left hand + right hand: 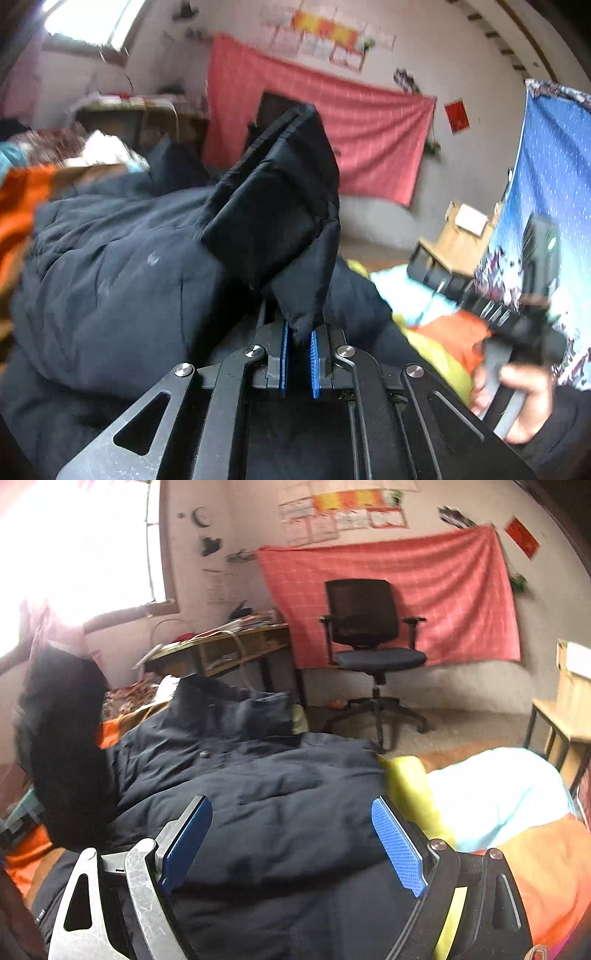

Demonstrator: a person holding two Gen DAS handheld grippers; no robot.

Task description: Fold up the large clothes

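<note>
Left gripper [300, 341], frame bottom centre: blue pads clamped on a fold of dark navy padded jacket [118, 266], which sprawls centre-left. Right gripper [291, 834] gapes empty above it. Risk: thick slippery padding slides free.

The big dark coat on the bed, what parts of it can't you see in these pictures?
- Left wrist view: the dark coat is blurred; the piece pinched in the left tongs covers what lies behind it.
- Right wrist view: the coat's near edge runs under the open right tongs and off the bottom of the picture.
- Right wrist view: a black blurred shape hides the coat's left side.
- Neither view shows how far the folding has got.
</note>
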